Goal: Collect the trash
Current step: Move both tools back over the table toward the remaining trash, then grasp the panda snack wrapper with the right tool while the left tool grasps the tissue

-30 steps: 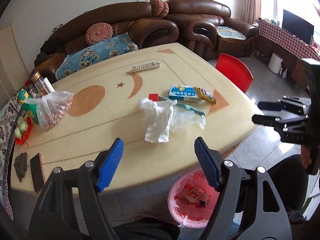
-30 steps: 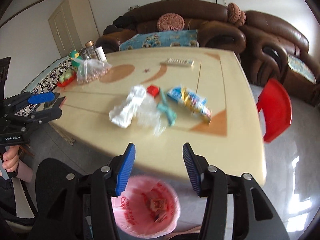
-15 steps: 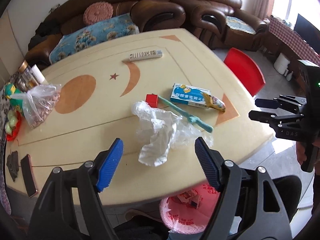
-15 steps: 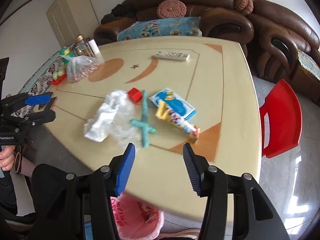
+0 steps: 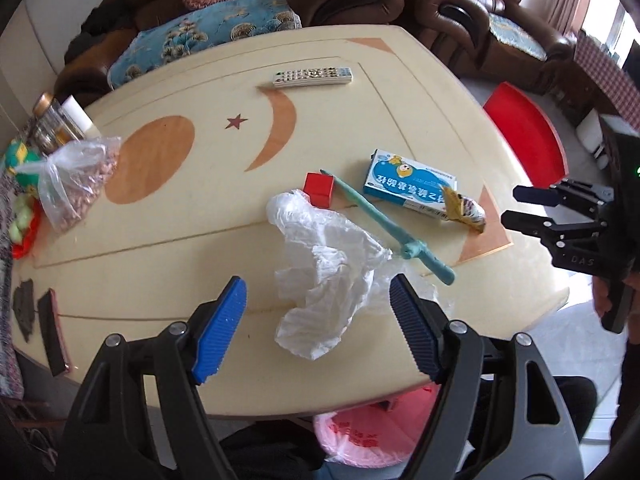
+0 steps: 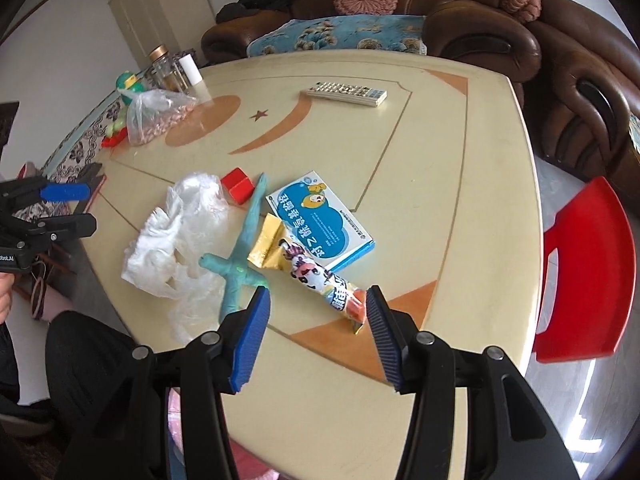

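Observation:
A crumpled clear plastic bag [image 5: 324, 272] [image 6: 172, 236] lies near the front edge of the cream table [image 5: 200, 208]. My left gripper [image 5: 318, 312] hangs open just above it, empty, with blue pads either side. Beside the bag lie a teal clay stick [image 5: 384, 228] [image 6: 244, 248], a small red cube [image 5: 319, 189] [image 6: 238, 186], a blue medicine box [image 5: 408, 186] [image 6: 320, 220] and a snack wrapper [image 5: 464, 210] [image 6: 316, 276]. Open and empty, my right gripper [image 6: 316, 320] hovers over the wrapper's near end. A pink-lined trash bin [image 5: 360, 432] sits below the table edge.
A white remote [image 5: 312, 76] lies far back. A bag of nuts [image 5: 76, 184], jars [image 5: 52, 124] and a green toy [image 5: 18, 160] crowd the left edge, with a phone [image 5: 52, 330] near the corner. A red chair [image 6: 580, 272] stands right; a brown sofa [image 6: 400, 12] behind.
Both grippers have moved forward and down over the table. The trash now appears larger and closer, and the pink bin has slid under the table edge. Neither gripper's jaws have changed.

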The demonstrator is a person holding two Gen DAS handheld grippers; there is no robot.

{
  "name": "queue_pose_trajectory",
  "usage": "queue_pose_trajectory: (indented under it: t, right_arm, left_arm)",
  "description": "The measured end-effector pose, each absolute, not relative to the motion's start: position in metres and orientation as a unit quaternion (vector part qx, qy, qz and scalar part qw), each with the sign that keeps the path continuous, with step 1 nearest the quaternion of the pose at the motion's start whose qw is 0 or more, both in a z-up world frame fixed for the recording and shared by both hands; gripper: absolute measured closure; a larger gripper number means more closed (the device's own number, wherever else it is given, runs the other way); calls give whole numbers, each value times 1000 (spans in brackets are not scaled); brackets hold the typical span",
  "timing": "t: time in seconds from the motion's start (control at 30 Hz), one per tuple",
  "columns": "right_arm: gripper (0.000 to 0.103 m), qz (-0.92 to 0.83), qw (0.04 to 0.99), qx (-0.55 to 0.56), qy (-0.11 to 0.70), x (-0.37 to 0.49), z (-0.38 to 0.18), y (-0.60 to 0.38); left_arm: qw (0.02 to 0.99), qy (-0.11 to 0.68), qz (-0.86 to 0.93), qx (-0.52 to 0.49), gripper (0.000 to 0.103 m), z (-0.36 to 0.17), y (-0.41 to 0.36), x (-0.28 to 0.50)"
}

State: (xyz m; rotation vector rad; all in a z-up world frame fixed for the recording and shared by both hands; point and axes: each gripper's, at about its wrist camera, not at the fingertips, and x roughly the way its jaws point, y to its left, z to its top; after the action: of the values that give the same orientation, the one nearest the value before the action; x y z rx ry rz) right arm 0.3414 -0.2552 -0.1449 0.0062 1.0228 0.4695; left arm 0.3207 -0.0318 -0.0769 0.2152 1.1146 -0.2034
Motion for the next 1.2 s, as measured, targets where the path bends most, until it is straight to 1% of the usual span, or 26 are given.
queue_pose_trajectory:
  t: [0.13,0.3,0.7,0.77,0.8,1.0,1.2]
  right_arm:
    - [53,237,842,6,484,345,-154,-255]
    - [53,244,839,-5,486,351,-161,-251]
    - [51,250,837,-16,486,363,-171,-243]
    - [42,261,835,-8,485,368,-173,-241]
    - [41,266,834,-2,483,369,-173,-241]
    - [41,269,835,-38,477,376,-179,-229]
    - [41,265,832,-65,483,378,-195,-221]
  left_arm:
    - [841,519,-95,123,30,-82,-45,320]
    - [842,505,-72,174,30,-92,-61,323]
    - [842,487,-37,230,30,-113,-65,333]
    - [841,489,-43,228,30,-115,-65,334]
    - [842,488,-45,228,30,-116,-65,334]
    - [840,488,-50,230,29,-124,-59,338]
    - [840,476,-40,257,29,-130,-61,336]
